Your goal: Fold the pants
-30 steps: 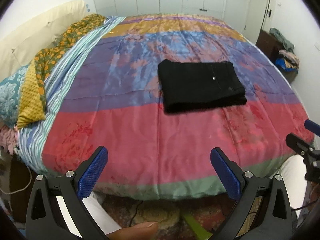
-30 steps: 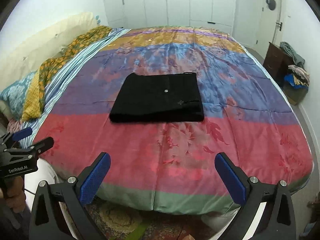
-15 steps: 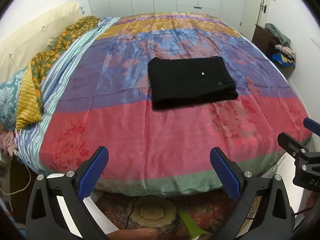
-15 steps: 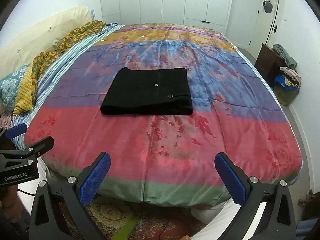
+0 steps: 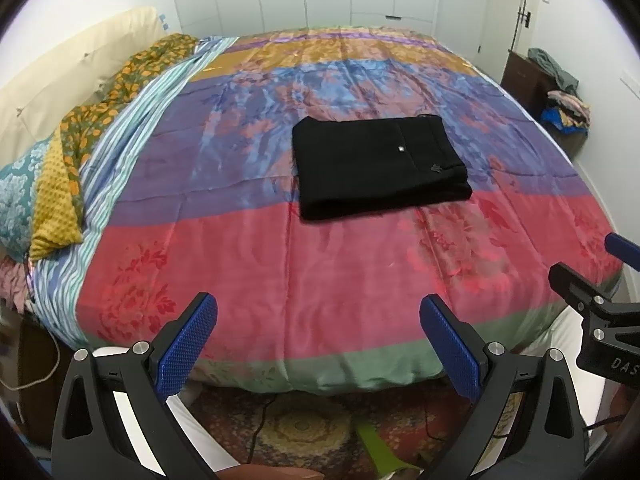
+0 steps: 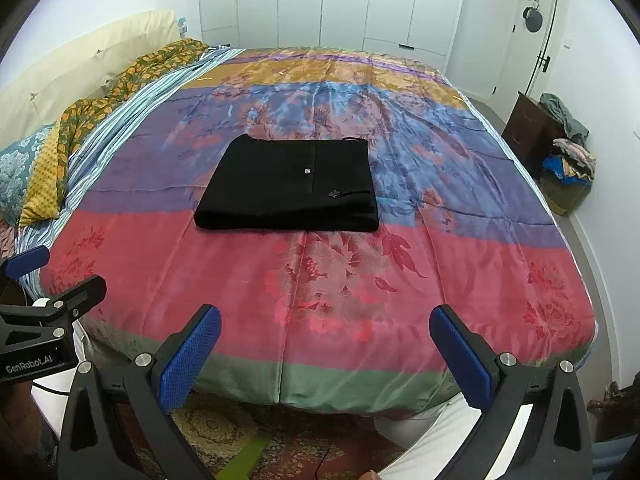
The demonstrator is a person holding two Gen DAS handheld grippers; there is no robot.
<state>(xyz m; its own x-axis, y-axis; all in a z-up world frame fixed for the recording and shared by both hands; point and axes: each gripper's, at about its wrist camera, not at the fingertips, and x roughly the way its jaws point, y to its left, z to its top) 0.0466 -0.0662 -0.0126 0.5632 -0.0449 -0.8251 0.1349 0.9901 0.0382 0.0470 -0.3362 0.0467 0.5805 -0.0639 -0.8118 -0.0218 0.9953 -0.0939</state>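
Hovering off the foot of the bed [image 6: 320, 384], left gripper [image 5: 318, 344] and right gripper [image 6: 325, 354] both stand spread wide, empty. Well ahead of them, the black pants [image 6: 290, 186] lie folded flat on the bedspread [image 5: 280, 280].

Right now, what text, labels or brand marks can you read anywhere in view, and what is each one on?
"GenRobot.AI": white print on the body of the left tongs, seen in the right wrist view.
"DAS": cut off at the frame edge, on the body of the right tongs, seen in the left wrist view.
The small emblem on the pants is too small to read.
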